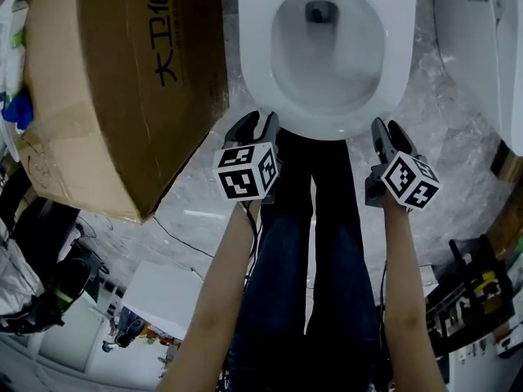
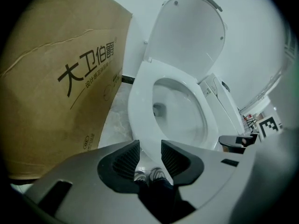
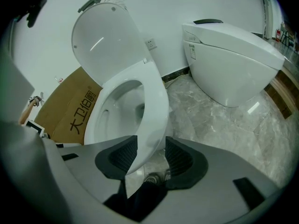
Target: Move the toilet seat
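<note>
Floor [image 1: 458,129]: grey-white marble, glossy, with pale light streaks.
Wall [image 3: 187,3]: plain white, dark skirting [image 3: 176,73] at its foot, one socket [image 3: 150,44].
Cardboard box [image 1: 106,72]: large, black print, left.
Second toilet [image 3: 233,64]: white, right.
Cable [image 1: 167,231]: thin, black, on floor.

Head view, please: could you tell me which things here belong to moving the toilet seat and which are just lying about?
Part of the job:
toilet seat
raised lid
left hand-held gripper, open and empty
right hand-held gripper, open, with the seat's edge between its jaws

Just lying about:
cardboard box
second toilet
</note>
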Tool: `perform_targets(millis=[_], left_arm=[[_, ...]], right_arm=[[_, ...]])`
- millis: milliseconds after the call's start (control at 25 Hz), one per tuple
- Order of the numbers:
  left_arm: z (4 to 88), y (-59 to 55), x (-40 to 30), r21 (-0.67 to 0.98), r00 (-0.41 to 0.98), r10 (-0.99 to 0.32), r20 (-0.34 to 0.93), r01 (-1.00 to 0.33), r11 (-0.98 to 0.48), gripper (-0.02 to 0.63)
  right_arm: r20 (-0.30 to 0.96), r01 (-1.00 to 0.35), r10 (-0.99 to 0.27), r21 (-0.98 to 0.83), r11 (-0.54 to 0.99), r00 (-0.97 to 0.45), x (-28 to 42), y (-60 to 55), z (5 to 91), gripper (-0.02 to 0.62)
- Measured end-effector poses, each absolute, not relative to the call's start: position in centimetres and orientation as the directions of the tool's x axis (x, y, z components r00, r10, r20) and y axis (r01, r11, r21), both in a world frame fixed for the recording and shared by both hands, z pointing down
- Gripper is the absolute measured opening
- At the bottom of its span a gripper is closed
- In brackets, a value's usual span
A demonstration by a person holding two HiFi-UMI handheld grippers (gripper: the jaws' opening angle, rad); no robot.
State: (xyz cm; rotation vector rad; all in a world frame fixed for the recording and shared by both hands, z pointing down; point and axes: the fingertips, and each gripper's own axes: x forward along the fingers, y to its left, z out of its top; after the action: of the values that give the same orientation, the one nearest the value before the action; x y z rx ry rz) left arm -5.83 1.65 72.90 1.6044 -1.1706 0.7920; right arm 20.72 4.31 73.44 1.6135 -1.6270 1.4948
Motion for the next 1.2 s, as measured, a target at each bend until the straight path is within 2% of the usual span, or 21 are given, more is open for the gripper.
perform_targets(millis=[400,1200], left_arm=[[74.3,2.4,-5.3,0.358,0.358,-0.294,0.886,-0.932,-0.058,0.169],[75.0,2.4,-4.8,0.386,0.379,-0.305,0.874,-0.922,-0.039,0.17]], right_arm=[[0.854,-0.873,-0.433,-0.421,-0.247,-0.289,19.8,5.0,74.6,0.206],[0.82,-0.84,-0.443,-0.493,-0.229,-0.361,18.2,4.5,75.4,0.233]])
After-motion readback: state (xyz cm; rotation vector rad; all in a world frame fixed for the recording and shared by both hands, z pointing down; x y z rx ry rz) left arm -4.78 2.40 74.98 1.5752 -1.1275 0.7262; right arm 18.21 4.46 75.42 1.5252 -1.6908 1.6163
